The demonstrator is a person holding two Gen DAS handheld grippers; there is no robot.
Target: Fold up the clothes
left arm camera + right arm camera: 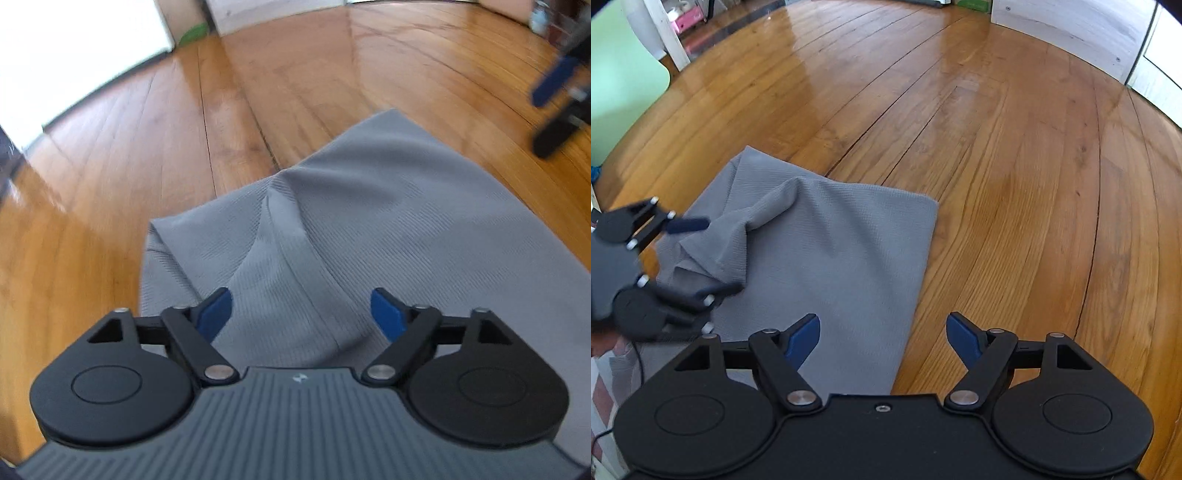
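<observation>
A grey ribbed garment (388, 229) lies on the wooden floor, partly folded, with a rumpled sleeve flap on its left part (746, 236). My left gripper (301, 308) is open and empty, just above the garment's near part; it also shows blurred at the left of the right wrist view (709, 254), open beside the flap. My right gripper (882, 336) is open and empty, over the garment's right edge (916, 295) near the floor. It shows blurred at the far right of the left wrist view (554, 110).
Wooden plank floor (1015, 166) surrounds the garment. A white wall panel (1071, 29) stands at the far right, a pale green chair (620, 81) and white furniture leg (665, 40) at the far left. A bright window (74, 48) lies far left.
</observation>
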